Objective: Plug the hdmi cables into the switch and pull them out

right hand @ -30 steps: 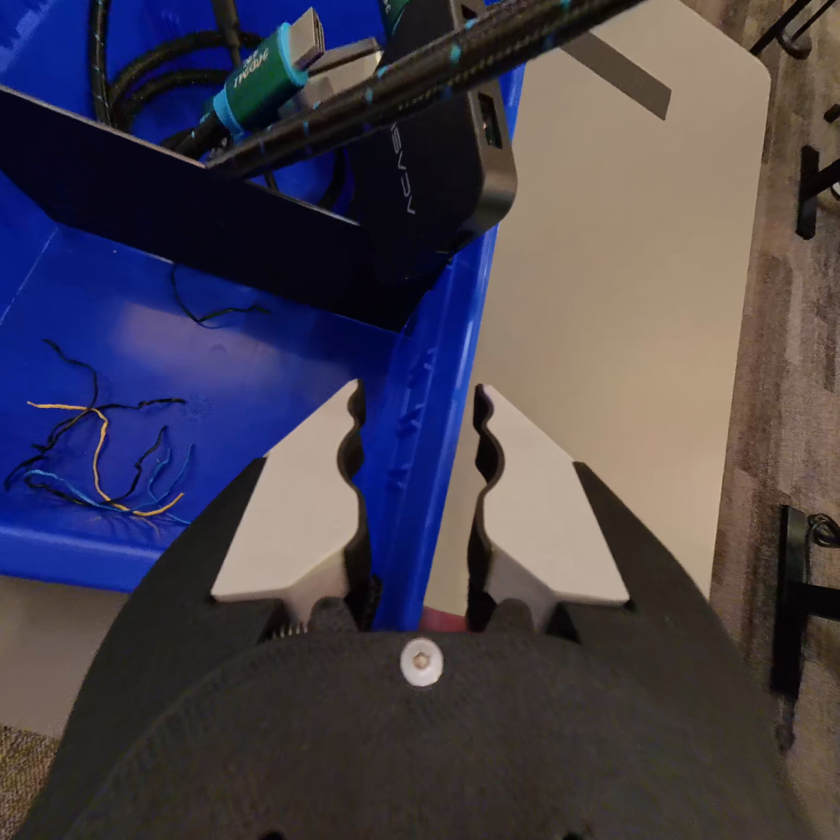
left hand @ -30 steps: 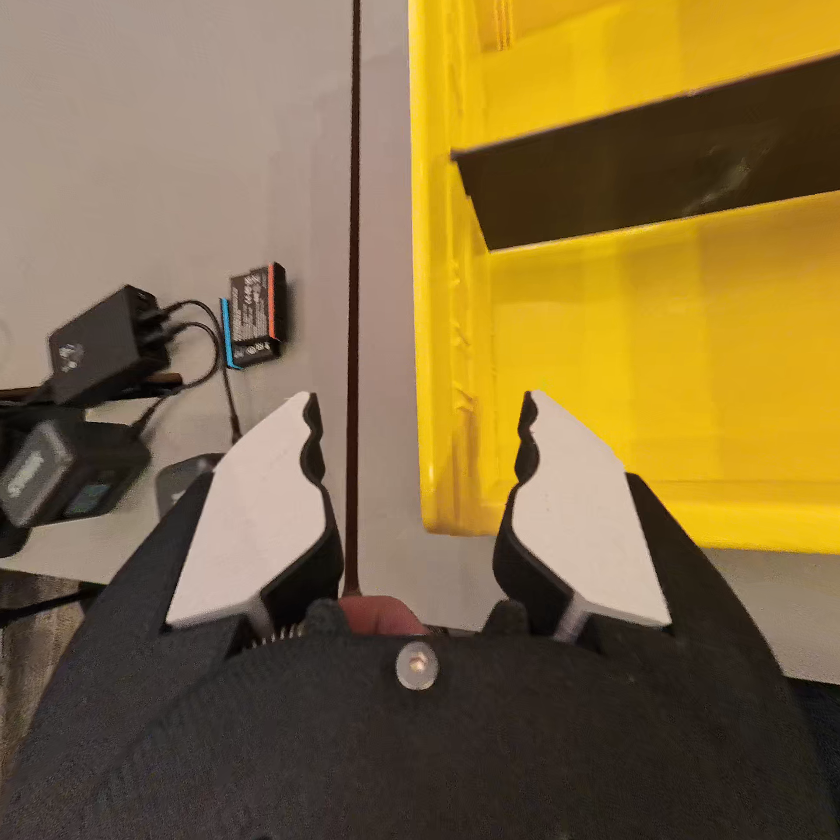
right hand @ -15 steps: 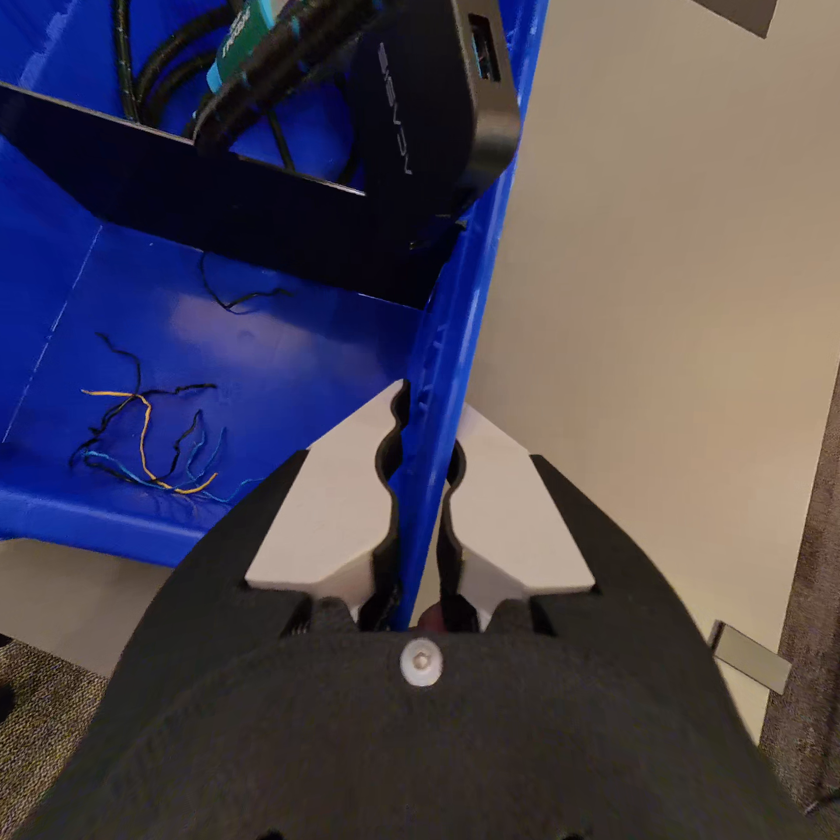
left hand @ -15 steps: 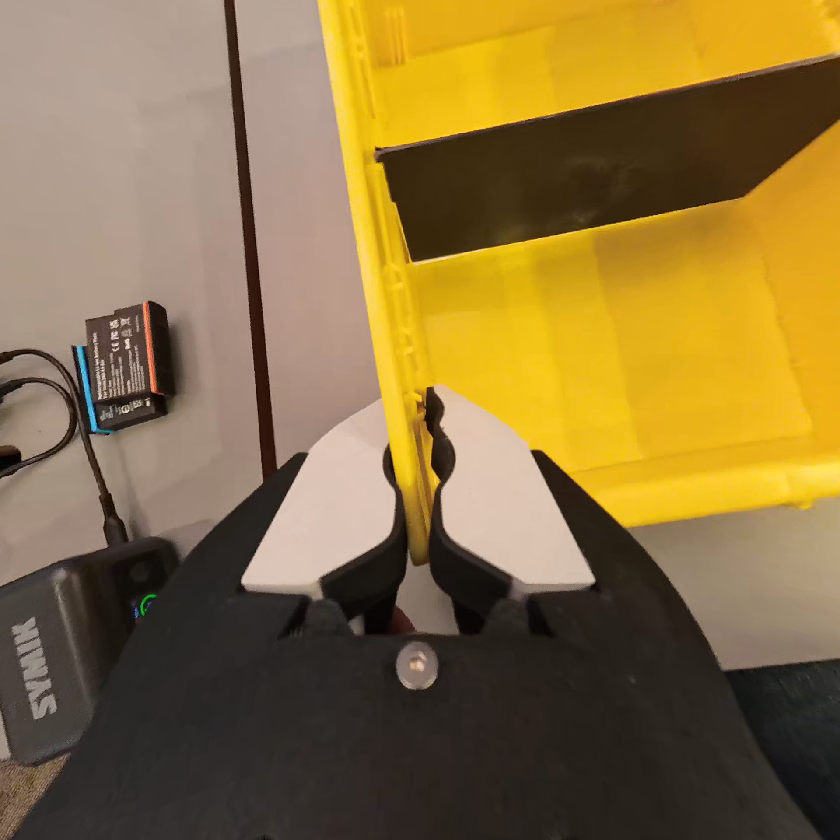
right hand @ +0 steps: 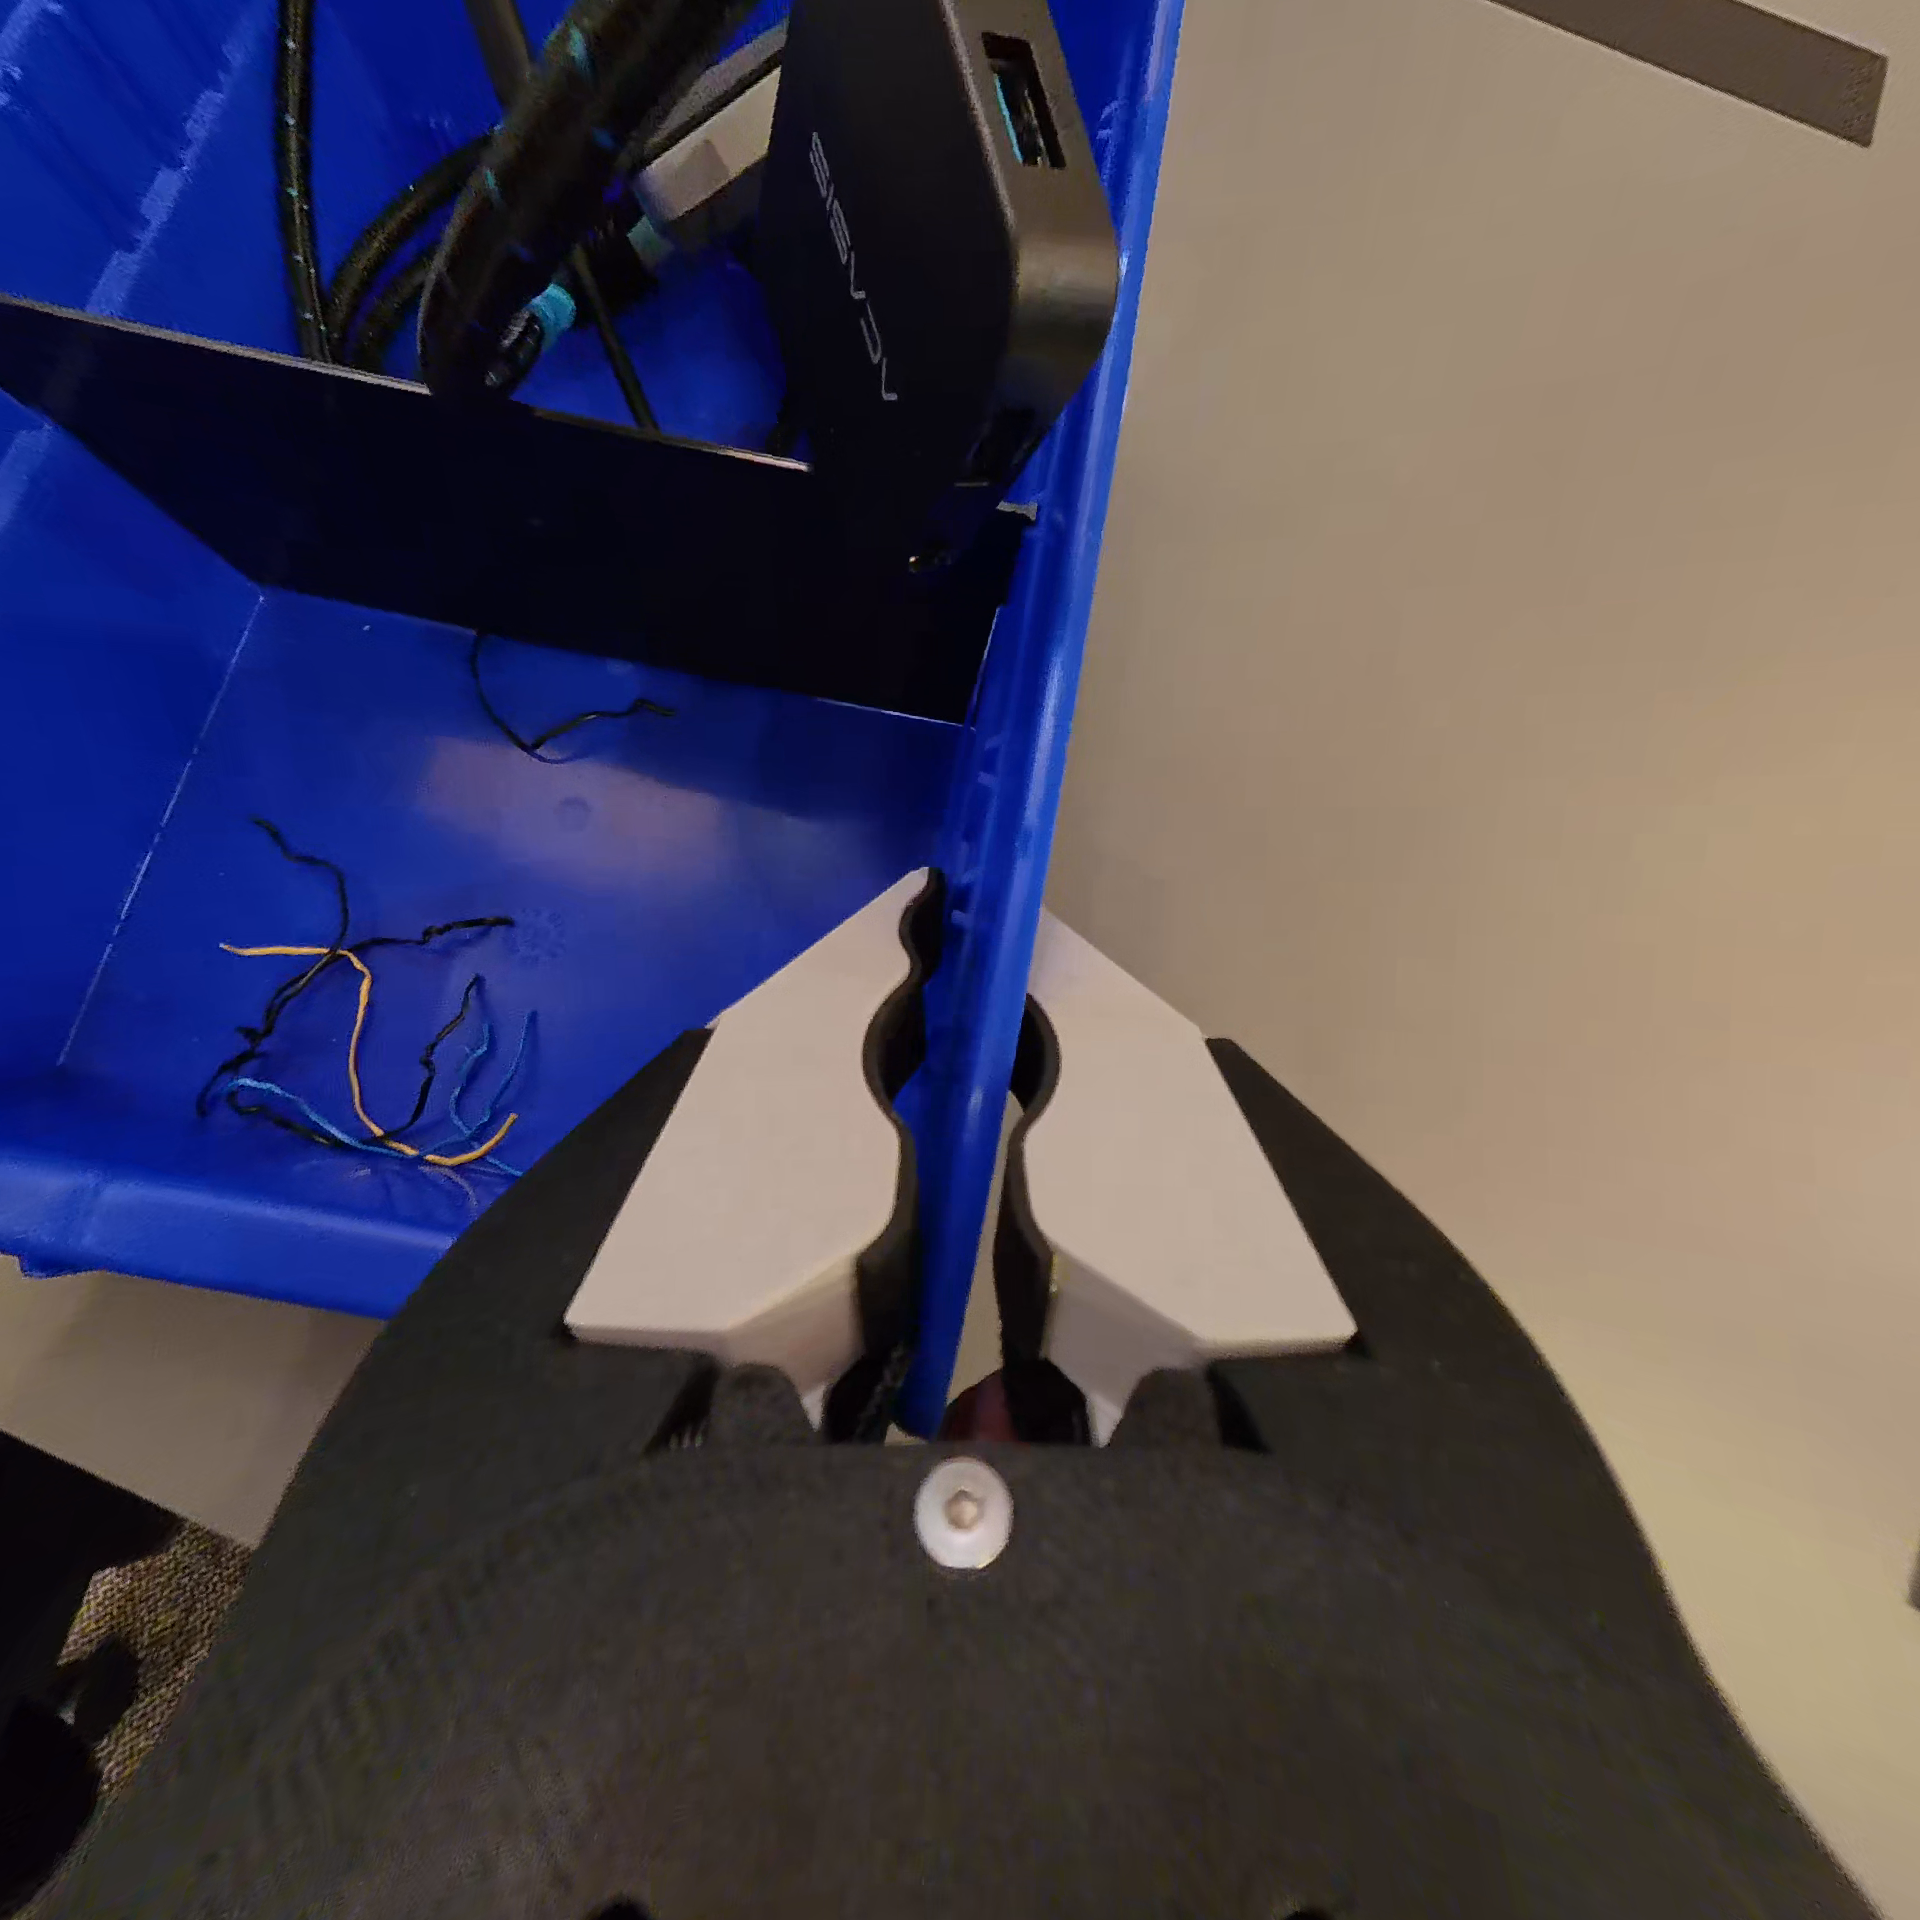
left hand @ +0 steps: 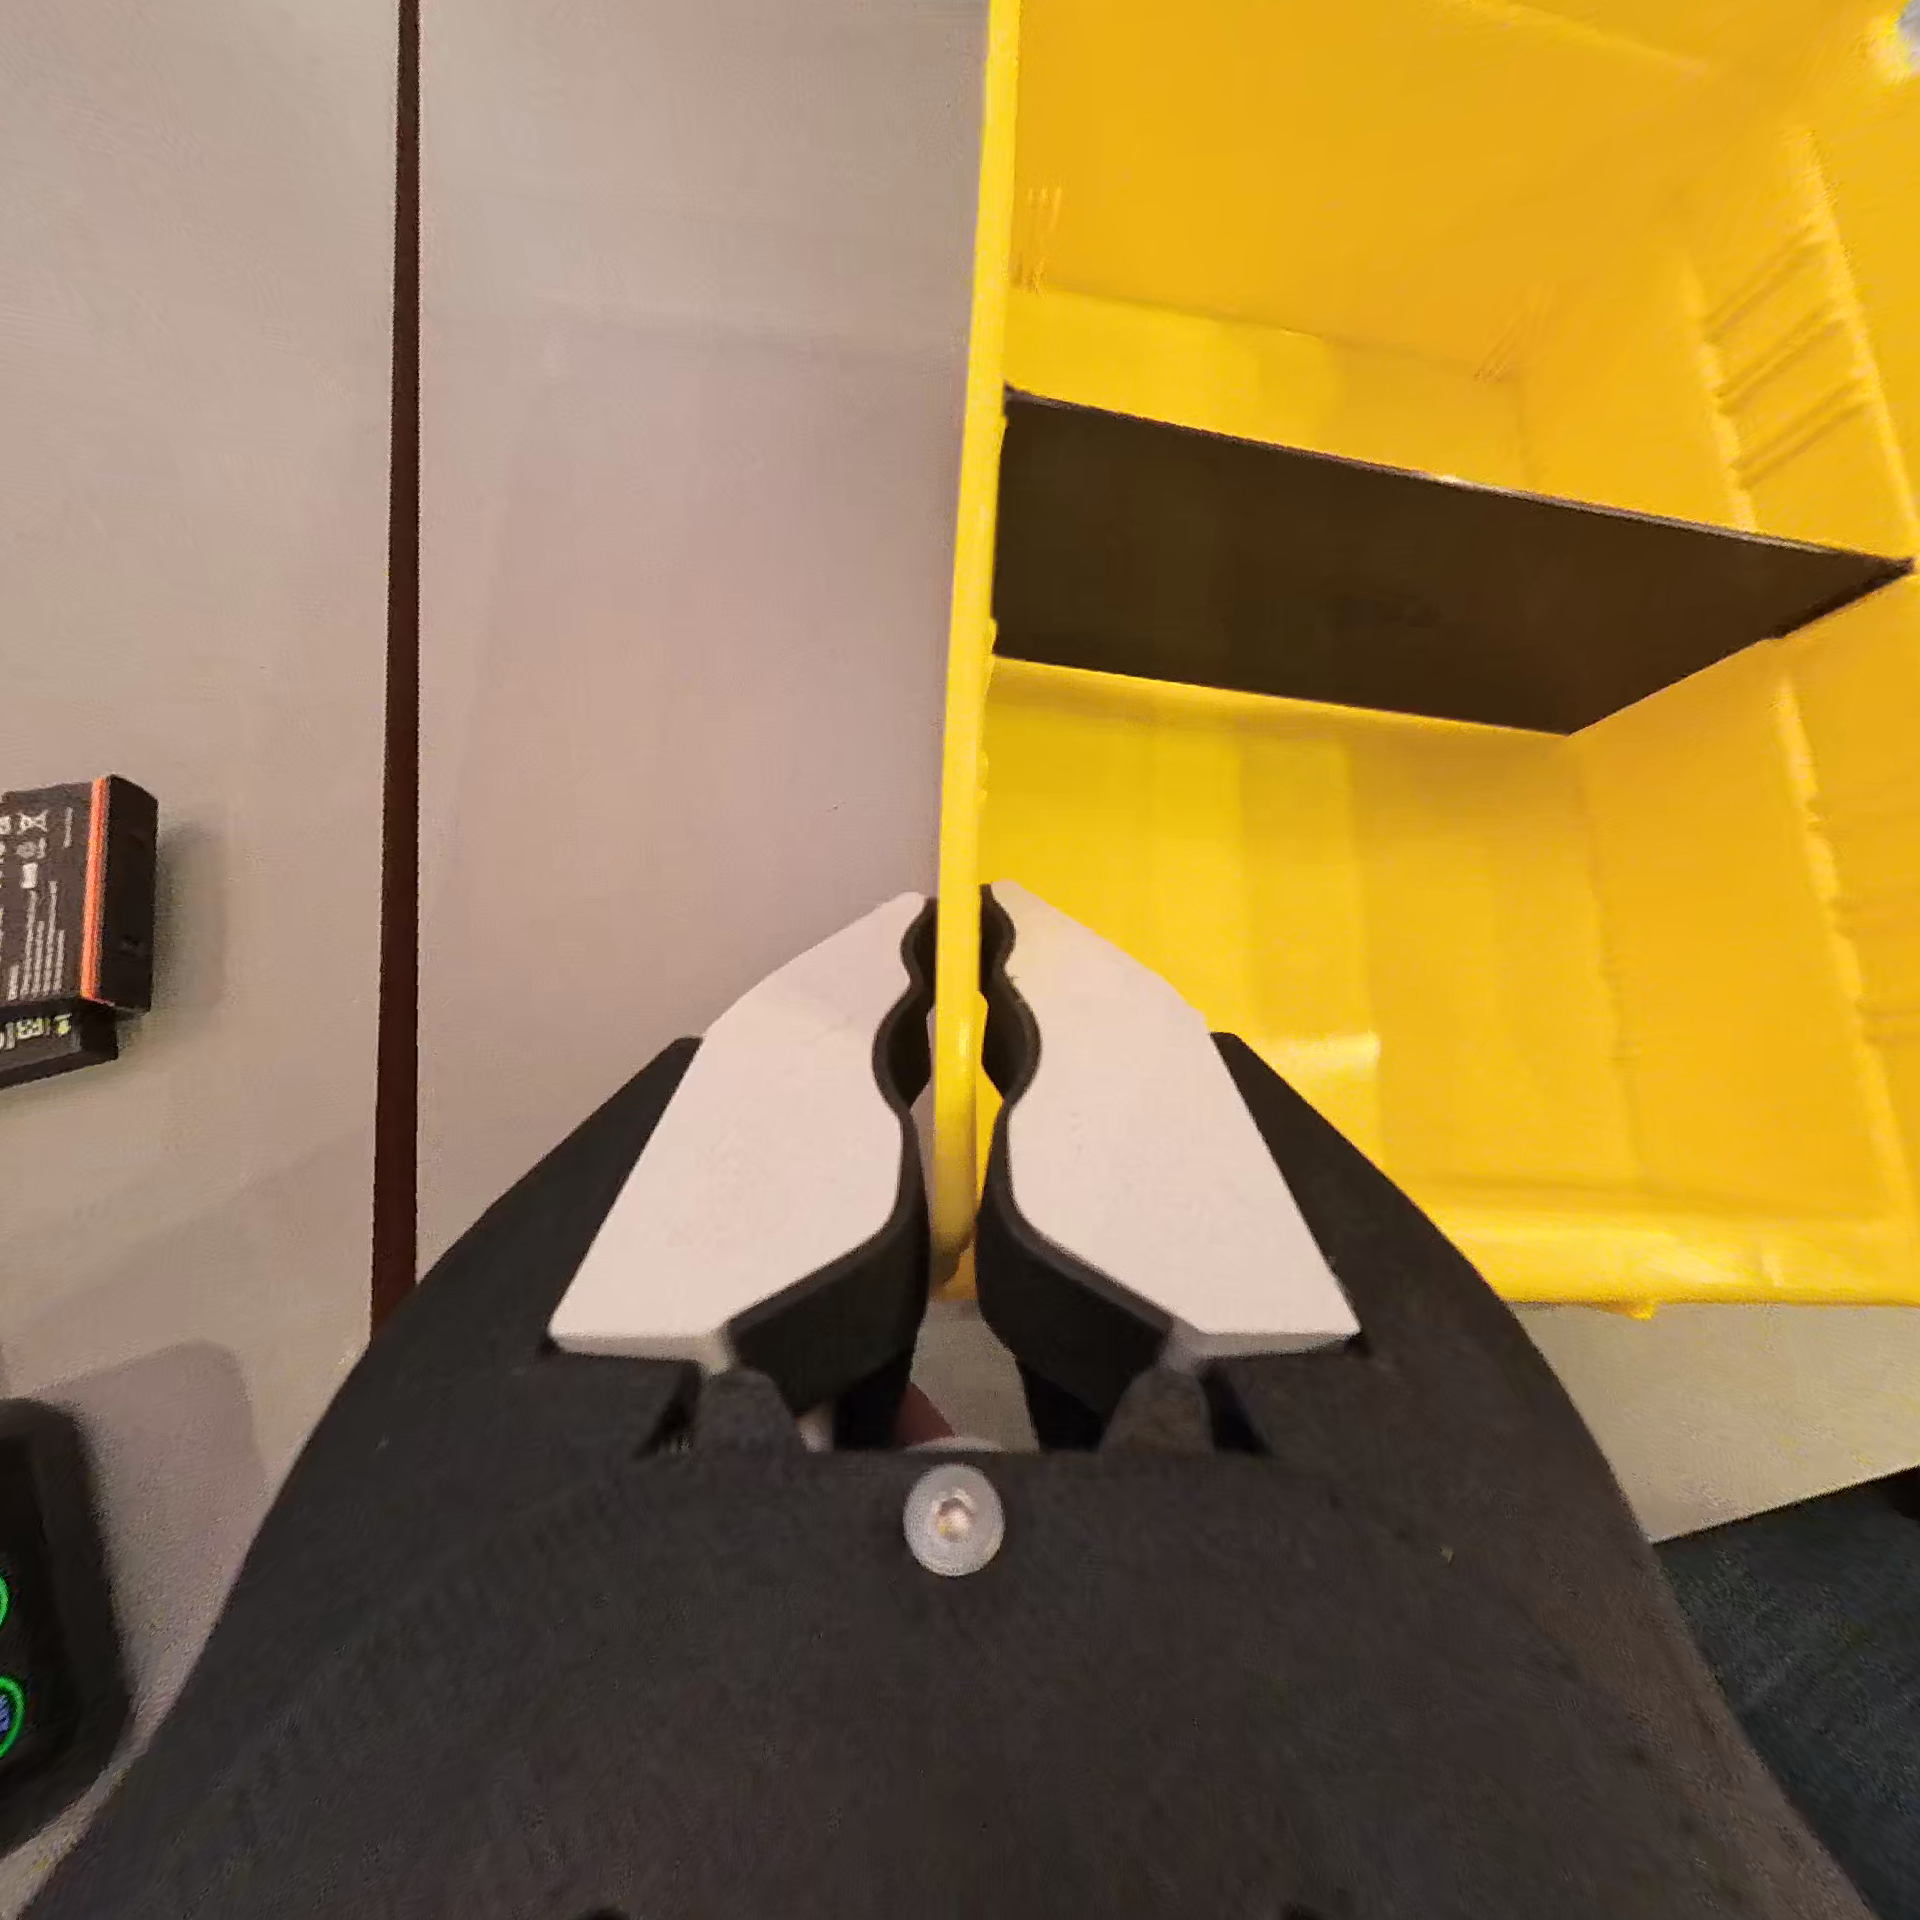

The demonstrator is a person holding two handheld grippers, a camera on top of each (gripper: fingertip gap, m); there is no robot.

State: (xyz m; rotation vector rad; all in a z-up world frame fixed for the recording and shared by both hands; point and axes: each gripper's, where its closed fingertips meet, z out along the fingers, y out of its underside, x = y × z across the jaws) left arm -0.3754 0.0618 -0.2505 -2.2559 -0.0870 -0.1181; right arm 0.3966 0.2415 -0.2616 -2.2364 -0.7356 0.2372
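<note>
Pale grey tabletop (left hand: 675,520) fills the left half of my left wrist view and the right side of my right wrist view, with a dark seam (left hand: 400,623) running top to bottom at the left. On it sit two divided bins, and I have one in each claw. My left gripper (left hand: 958,935) is clamped on the near left wall of the yellow bin (left hand: 1351,987), one finger outside and one inside, at lower centre of the frame; both its compartments, split by a black divider (left hand: 1403,582), look empty. My right gripper (right hand: 971,914) is closed on the right wall of the blue bin (right hand: 1039,675) in the same straddling way. I judge both grips serve to steady or reposition the bins before any plugging starts, since neither claw holds a cable. The task's things lie in the blue bin's far compartment, at the top of the right view, behind its black divider (right hand: 468,499): the switch (right hand: 935,229), a dark box propped against the right wall with ports facing up, and the braided hdmi cables (right hand: 499,187) bundled to its left, none visibly plugged in. Loose thread scraps (right hand: 364,1039) litter the near compartment floor. At the left edge of the left view sit a small battery pack (left hand: 83,904) and, lower, a dark charger (left hand: 42,1662).
</note>
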